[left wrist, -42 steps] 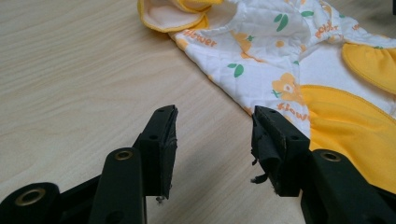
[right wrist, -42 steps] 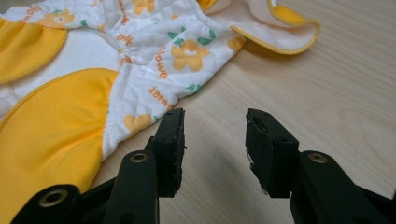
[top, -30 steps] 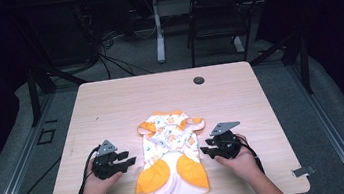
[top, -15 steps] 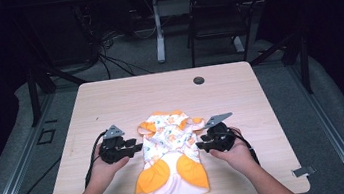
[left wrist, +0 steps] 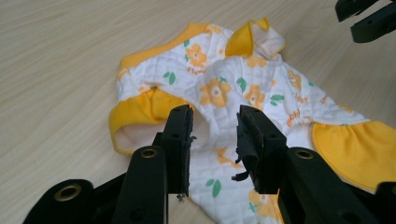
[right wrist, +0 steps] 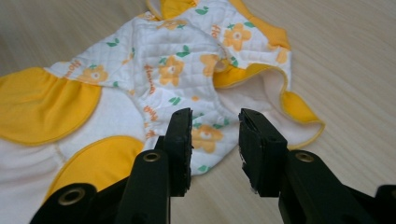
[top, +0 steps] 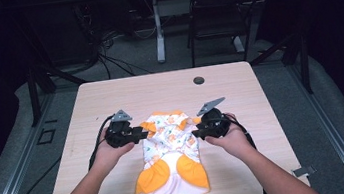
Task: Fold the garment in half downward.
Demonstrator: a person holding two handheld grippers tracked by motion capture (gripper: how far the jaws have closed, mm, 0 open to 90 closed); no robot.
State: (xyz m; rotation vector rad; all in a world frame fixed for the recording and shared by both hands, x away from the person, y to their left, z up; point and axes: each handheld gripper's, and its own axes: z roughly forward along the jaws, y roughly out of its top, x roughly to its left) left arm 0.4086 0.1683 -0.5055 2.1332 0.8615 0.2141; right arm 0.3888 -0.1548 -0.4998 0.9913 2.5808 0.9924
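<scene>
The small quilted garment [top: 172, 155], white with orange flowers and yellow trim, lay flat on the near half of the wooden table [top: 109, 95], its yellow-panelled skirt end toward me and its neck opening toward the far edge. I had the left gripper [top: 140, 133] at the garment's left shoulder and the right gripper [top: 198, 134] at its right shoulder, each held in one hand and pointing inward across the cloth.

In the left gripper view, the left gripper [left wrist: 214, 133] stood partly open, its jaws having just been closing, with a fold of the flowered fabric [left wrist: 243, 88] showing in the gap between them; the pads did not press on it, and I could not tell whether they touched the cloth below. A yellow sleeve cuff [left wrist: 135, 112] lay just beside the left jaw.

In the right gripper view, the right gripper [right wrist: 215, 137] was likewise partly open, its jaws having just been closing, hanging over the garment's [right wrist: 173, 70] flowered edge near the yellow-bound armhole [right wrist: 280, 93], gripping nothing.

A small dark round fitting [top: 198, 80] sat in the table top well beyond the garment, toward the far edge. Cables trailed from both grippers back toward my forearms.
</scene>
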